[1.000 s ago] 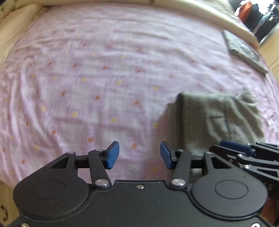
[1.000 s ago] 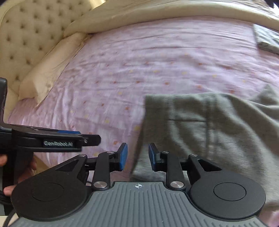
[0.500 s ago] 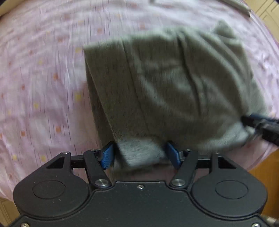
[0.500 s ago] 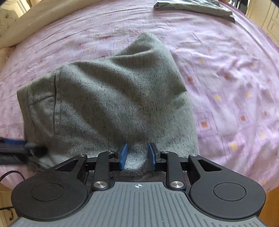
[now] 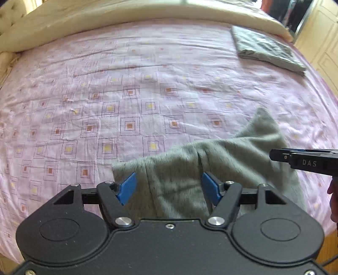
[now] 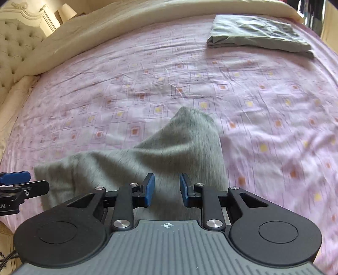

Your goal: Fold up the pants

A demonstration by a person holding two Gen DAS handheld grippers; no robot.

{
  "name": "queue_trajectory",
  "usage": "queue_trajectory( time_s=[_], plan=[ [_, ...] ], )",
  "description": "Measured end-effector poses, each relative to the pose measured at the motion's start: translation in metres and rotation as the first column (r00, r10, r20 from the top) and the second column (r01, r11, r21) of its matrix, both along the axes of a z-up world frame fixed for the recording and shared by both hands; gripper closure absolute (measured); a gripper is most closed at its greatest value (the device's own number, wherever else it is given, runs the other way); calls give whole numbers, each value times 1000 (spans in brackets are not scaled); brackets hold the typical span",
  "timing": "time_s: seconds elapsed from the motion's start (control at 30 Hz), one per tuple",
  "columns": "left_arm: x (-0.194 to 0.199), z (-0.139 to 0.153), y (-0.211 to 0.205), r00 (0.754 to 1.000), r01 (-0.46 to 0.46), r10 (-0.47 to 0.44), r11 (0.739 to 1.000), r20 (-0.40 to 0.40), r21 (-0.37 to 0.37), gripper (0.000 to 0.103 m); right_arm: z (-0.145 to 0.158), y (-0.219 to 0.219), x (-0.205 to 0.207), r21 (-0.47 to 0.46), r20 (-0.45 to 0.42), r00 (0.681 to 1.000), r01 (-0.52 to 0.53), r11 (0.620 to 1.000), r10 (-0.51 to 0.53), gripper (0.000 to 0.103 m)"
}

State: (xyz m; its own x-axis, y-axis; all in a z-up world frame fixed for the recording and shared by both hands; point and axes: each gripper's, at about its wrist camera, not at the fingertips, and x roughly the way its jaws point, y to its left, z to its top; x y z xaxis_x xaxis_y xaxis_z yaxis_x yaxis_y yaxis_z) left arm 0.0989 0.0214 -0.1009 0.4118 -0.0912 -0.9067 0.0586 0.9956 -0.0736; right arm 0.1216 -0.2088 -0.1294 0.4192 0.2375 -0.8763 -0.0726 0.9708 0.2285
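Grey knit pants, folded into a thick pad, lie near the front edge of the pink patterned bed sheet. Their near edge is bunched up into both grippers, and their far corner points up the bed. My left gripper holds a wide bunch of the near-left part between its blue pads. My right gripper pinches the pants further right with a narrow gap. The right gripper's finger shows at the right edge of the left wrist view. The left gripper's tip shows at the left of the right wrist view.
Another grey garment lies folded flat at the far right of the bed. A cream duvet roll runs along the far side and a tufted headboard stands at the left. A hand is at the right edge.
A second ago both grippers were left of the pants with nothing between their jaws. They slid onto the near edge, and the pants' far corner has since drawn closer to me.
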Motion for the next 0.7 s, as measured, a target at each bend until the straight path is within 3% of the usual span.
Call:
queue_trajectory(
  time_s=[0.1,0.2,0.33,0.43,0.7],
  plan=[
    [11,-27,-4,995,-25,27,999,-91,29,33,-18,-2,27,-15,-42,999,-12,1000,11,78],
    [-2,-56,-5,983,-10,24,997,-183,80,29,-33,-4,50,-32,-82,996,-20,999,17,78],
    [-19,-68,8,973,-78,87,996,-214,50,20,-37,-4,63,-23,-104,994,-30,999,28,79],
    [-20,-67,14,963,-142,143,990,-227,21,20,-37,-4,60,-24,-92,995,-37,999,35,78],
    [-24,-50,4,971,-98,108,994,-214,57,26,-13,-6,44,-43,-54,998,-26,999,24,77]
  ],
)
